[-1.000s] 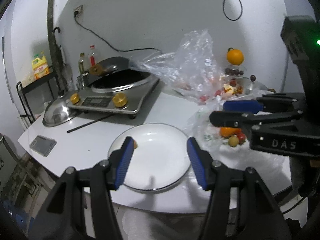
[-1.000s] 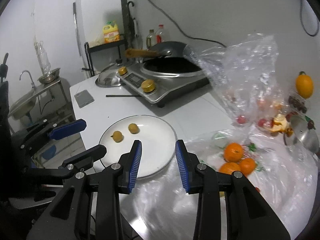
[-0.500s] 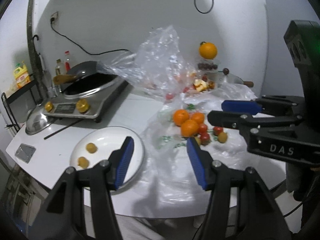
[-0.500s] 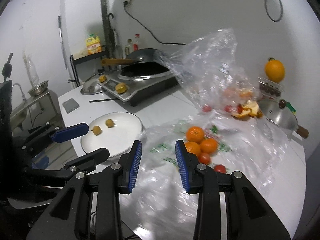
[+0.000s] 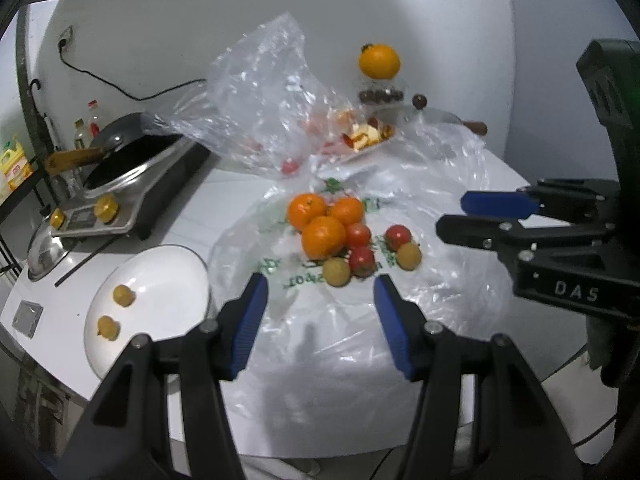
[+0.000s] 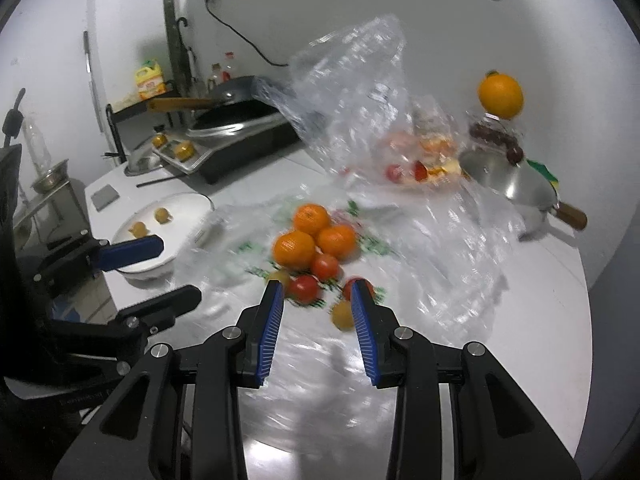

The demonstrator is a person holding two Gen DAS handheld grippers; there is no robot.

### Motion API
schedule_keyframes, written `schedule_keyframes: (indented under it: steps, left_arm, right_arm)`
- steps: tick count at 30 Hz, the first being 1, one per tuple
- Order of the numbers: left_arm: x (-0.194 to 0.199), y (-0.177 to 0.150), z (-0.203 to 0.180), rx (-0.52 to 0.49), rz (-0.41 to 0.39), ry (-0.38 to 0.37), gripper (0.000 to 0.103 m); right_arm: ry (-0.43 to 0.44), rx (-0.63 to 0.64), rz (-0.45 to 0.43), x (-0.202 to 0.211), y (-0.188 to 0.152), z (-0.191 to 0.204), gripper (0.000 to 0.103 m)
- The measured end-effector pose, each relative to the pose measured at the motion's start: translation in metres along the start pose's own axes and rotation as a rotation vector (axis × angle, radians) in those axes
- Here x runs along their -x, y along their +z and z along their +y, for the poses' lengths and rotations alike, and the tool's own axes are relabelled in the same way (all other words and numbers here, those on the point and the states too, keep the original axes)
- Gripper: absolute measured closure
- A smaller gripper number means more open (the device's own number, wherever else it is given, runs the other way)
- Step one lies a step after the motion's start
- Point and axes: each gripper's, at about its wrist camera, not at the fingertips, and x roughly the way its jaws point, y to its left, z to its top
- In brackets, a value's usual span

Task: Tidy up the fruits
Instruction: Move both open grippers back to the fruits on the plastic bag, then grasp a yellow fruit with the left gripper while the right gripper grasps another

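1. The left gripper (image 5: 320, 292) hangs above the near part of a flat clear plastic bag (image 5: 360, 340) on the white table (image 6: 520, 360); its blue-padded jaws stand wide apart and hold nothing.
2. The right gripper (image 6: 318, 300) hovers over the same bag, jaws parted and empty; between the blue fingertips (image 6: 274, 300) the view shows a red tomato (image 6: 305, 288), and a small yellow fruit (image 6: 342, 314) lies just beside the right-hand pad — the picture is blurred here, so contact cannot be told.
3. The fruit lies in a cluster on the bag: three oranges (image 5: 323, 236) touching one another; three tomatoes (image 5: 362, 261) and two yellow-green fruits (image 5: 337, 273) just in front of them.
4. To the left, a white plate (image 5: 168, 272) sits at the bag's edge, bearing two small yellow fruits (image 5: 123, 295) that lie apart from each other.
5. Behind, a crumpled second bag (image 5: 272, 92) stands up — more fruit shows dimly through it; an induction cooker (image 5: 132, 196) with a dark pan is at back left, and one large orange (image 5: 379, 61) sits raised near the wall.
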Motion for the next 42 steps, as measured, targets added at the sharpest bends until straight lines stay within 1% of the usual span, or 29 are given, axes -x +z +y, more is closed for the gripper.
schedule_keyframes:
  steps: [4, 9, 10, 16, 19, 22, 24, 30, 37, 39, 40, 42]
  left_arm:
    - [-0.015, 0.001, -0.004, 0.000, 0.010, -0.003, 0.046]
    - [-0.033, 0.004, -0.005, 0.013, 0.041, -0.024, 0.046]
    - [-0.037, 0.003, -0.004, 0.019, 0.048, -0.034, 0.046]
    - [-0.060, 0.003, 0.000, 0.018, 0.090, -0.038, 0.046]
    - [-0.069, 0.002, 0.002, 0.009, 0.106, -0.044, 0.047]
    - [-0.078, 0.000, -0.001, -0.040, 0.122, -0.033, 0.055]
    - [-0.082, 0.000, -0.002, -0.050, 0.127, -0.040, 0.059]
    - [-0.095, 0.002, -0.005, -0.082, 0.138, -0.050, 0.059]
    - [-0.105, 0.003, -0.001, -0.087, 0.140, -0.060, 0.060]
    - [-0.107, 0.003, -0.001, -0.083, 0.144, -0.070, 0.065]
    - [-0.108, 0.003, 0.000, -0.082, 0.147, -0.078, 0.071]
    - [-0.108, 0.003, 0.000, -0.080, 0.149, -0.091, 0.073]
  right_arm:
    - [0.003, -0.025, 0.035, -0.010, -0.010, -0.016, 0.066]
    - [0.015, -0.043, 0.064, -0.026, -0.014, -0.028, 0.066]
    - [0.019, -0.046, 0.066, -0.028, -0.014, -0.030, 0.066]
    - [0.044, -0.061, 0.091, -0.044, -0.013, -0.035, 0.066]
    - [0.054, -0.054, 0.116, -0.053, -0.012, -0.035, 0.066]
    - [0.057, -0.042, 0.143, -0.062, -0.013, -0.033, 0.066]
    - [0.062, -0.041, 0.155, -0.067, -0.013, -0.033, 0.066]
    - [0.055, -0.041, 0.173, -0.076, -0.013, -0.033, 0.066]
    - [0.060, -0.038, 0.188, -0.083, -0.012, -0.033, 0.066]
    - [0.063, -0.037, 0.191, -0.084, -0.011, -0.032, 0.067]
    - [0.063, -0.036, 0.192, -0.085, -0.011, -0.032, 0.069]
    - [0.061, -0.031, 0.196, -0.086, -0.010, -0.031, 0.074]
